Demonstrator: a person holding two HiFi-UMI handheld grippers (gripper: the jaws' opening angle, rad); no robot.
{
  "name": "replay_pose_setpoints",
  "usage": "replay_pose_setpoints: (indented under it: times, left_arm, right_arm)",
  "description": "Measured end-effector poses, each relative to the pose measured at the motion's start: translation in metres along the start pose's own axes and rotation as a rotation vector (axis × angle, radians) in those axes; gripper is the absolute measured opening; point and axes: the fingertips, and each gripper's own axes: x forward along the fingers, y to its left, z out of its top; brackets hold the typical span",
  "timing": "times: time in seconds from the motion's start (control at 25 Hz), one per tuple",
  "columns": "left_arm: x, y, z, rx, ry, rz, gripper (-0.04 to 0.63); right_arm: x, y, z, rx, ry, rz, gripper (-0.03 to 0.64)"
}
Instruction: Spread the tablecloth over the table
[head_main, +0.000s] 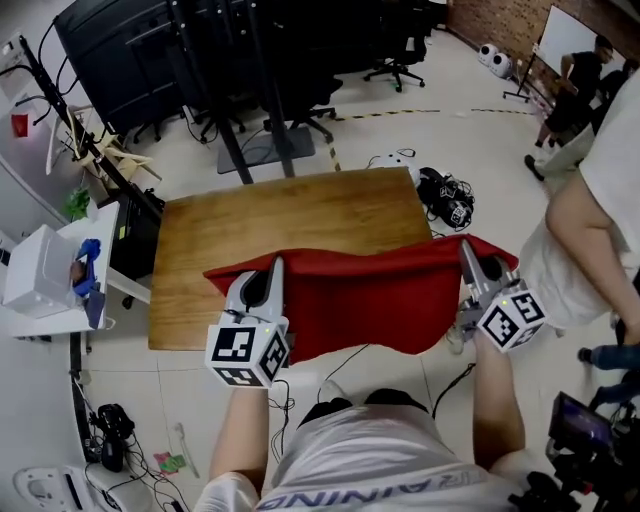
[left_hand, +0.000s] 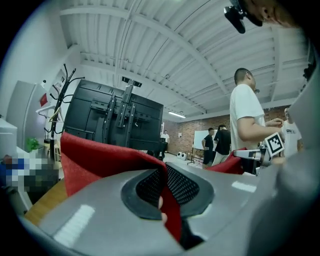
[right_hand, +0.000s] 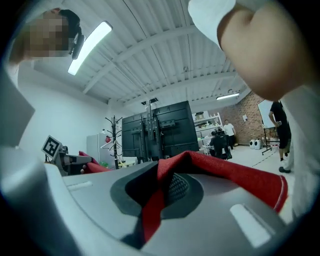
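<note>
Closest to me are the marker cubes, one on my left gripper (head_main: 270, 268) and one on my right gripper (head_main: 467, 252), both held out level over the near side of the table (head_main: 290, 215). Each gripper is clamped on the red tablecloth (head_main: 370, 300). In the left gripper view the jaws pinch a thin fold of the fabric between the pads (left_hand: 150, 187), and in the right gripper view a narrow strip of hem runs through the closed jaws in the same way. The cloth stretches between my two tools along its upper edge and hangs down over the near part of the table. I cannot tell whether it rests on the wood. The far half of the tabletop is bare, so as I judge it the spreading has hardly begun.

My worry is the grip. Only a sliver of cloth sits in each pair of jaws, so a sharp tug or a flick to throw the cloth forward could pull a corner free. The middle sags, and it may bunch or fold under itself if I lower my hands unevenly. A bystander (head_main: 590, 220) stands just beside my right gripper, so a wide swing on that side could strike them.
</note>
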Motion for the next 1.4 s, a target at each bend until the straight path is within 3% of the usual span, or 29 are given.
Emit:
replay_pose_setpoints:
  times: [0.2,0.4,0.76,1.08,1.4]
  left_arm:
    - [0.026,0.022,-0.012,-0.019,0.031,0.01,0.018]
    - [0.052,0.054,-0.024,-0.044,0.063,0.08,0.018]
    - [0.166,0.097,-0.059,-0.056,0.146,0.189,0.018]
    - [0.281,0.147,-0.116,-0.07,0.255,0.197,0.02]
    - [0.335,0.183,-0.189,-0.128,0.392,0.183,0.021]
  right_arm:
    - [0.043,-0.014,-0.013,0.002,0.055,-0.007,0.014]
    - [0.088,-0.021,-0.039,-0.05,0.141,0.023,0.014]
    - [0.191,-0.099,-0.091,0.066,0.263,0.052,0.014]
    - [0.273,-0.164,-0.159,0.107,0.364,-0.027,0.014]
    - [0.319,-0.195,-0.227,0.102,0.52,-0.038,0.015]
